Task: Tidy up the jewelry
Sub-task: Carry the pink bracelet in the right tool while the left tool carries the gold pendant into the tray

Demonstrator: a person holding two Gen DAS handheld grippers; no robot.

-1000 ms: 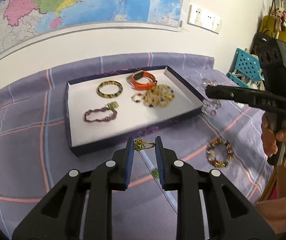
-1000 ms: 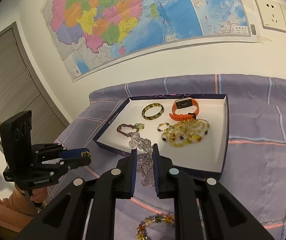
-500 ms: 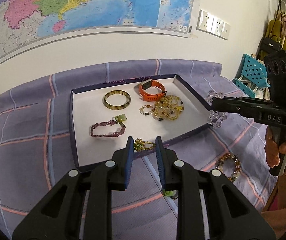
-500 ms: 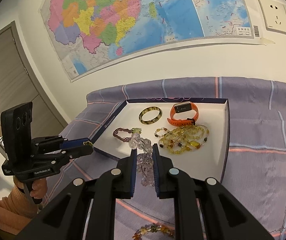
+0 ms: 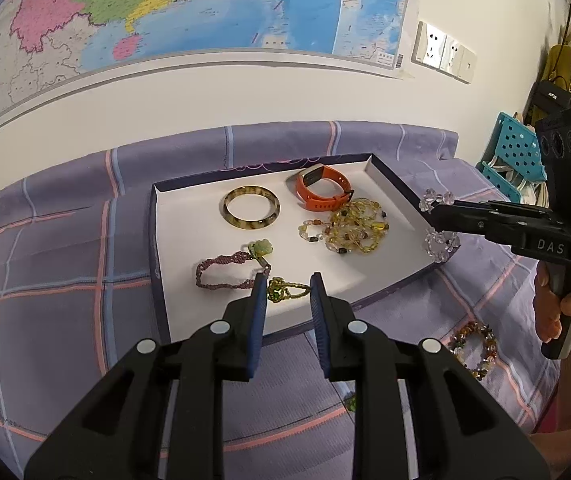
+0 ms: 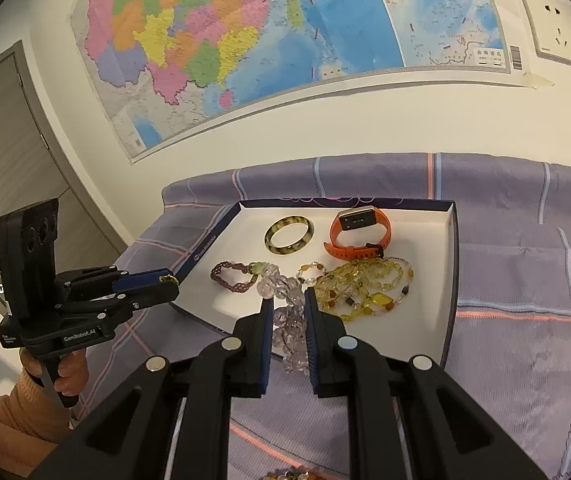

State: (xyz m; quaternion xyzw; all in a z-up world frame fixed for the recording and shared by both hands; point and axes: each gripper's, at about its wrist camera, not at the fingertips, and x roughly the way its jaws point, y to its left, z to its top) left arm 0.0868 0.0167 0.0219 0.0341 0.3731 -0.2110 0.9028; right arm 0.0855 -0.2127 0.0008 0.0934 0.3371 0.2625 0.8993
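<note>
We hold two tools above a surface covered with a purple checked cloth (image 5: 65,264); whether it is a table or a bed we cannot tell. On the cloth, near the far edge by the wall, sits a shallow tray (image 5: 160,236) with a white floor and dark sides. Inside it lie a tortoiseshell bangle (image 5: 250,211) and an orange watch (image 5: 321,193) at the back, a heap of yellow beads (image 5: 351,226) on the right, and a purple braided bracelet (image 5: 225,270) with a green charm at the left front. Our left tool (image 5: 285,290) grips a green-and-gold chain (image 5: 285,290) over the tray's front part. Our right tool (image 6: 287,300) is clamped on a clear crystal bracelet (image 6: 289,324) at the tray's right rim. A multicoloured bead bracelet (image 5: 473,344) lies on the cloth outside the tray, toward the right edge.
</note>
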